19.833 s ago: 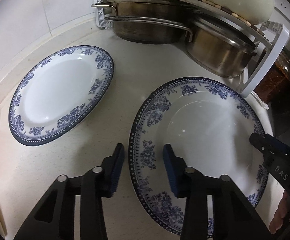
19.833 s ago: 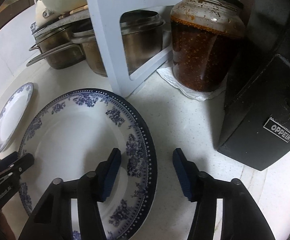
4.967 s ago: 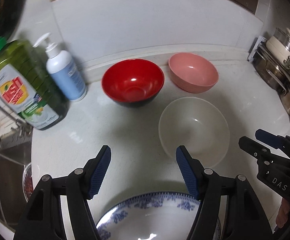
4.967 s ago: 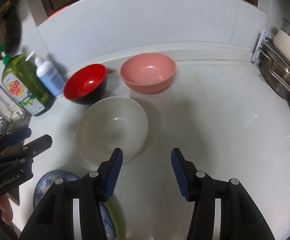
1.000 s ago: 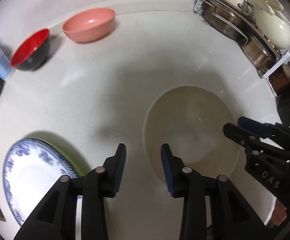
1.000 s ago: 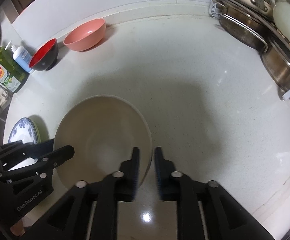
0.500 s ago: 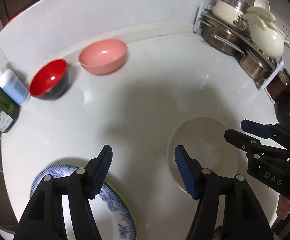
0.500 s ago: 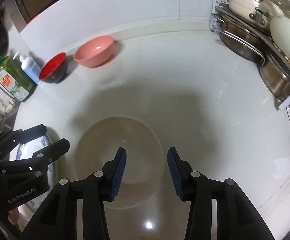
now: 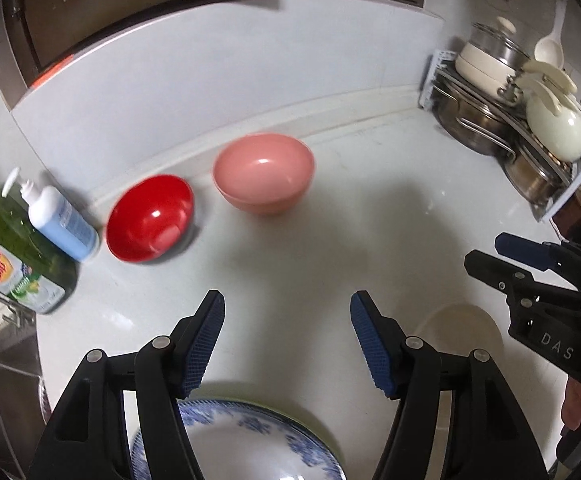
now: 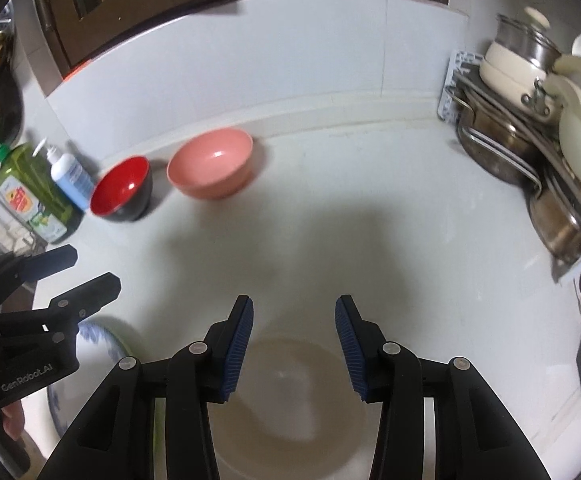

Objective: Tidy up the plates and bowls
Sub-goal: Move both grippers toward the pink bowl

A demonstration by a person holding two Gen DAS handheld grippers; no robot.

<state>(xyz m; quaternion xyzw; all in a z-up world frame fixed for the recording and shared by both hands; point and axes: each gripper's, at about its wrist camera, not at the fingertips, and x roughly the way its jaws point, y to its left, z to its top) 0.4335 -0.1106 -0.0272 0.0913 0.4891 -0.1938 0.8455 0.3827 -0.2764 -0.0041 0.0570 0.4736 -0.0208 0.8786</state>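
I see three bowls on the white counter (image 10: 370, 220): a glossy pink bowl (image 10: 210, 168) and a red bowl (image 10: 120, 190) with a black outside side by side near the back wall, both empty, and a pale beige bowl (image 10: 290, 400), also empty, just below my right claw (image 10: 294, 344). A blue-patterned white plate (image 9: 250, 444) lies under my left claw (image 9: 286, 344). Both claws are spread wide and hold nothing.

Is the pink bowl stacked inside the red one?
No, the pink bowl sits on the counter beside the red bowl, each standing on its own.
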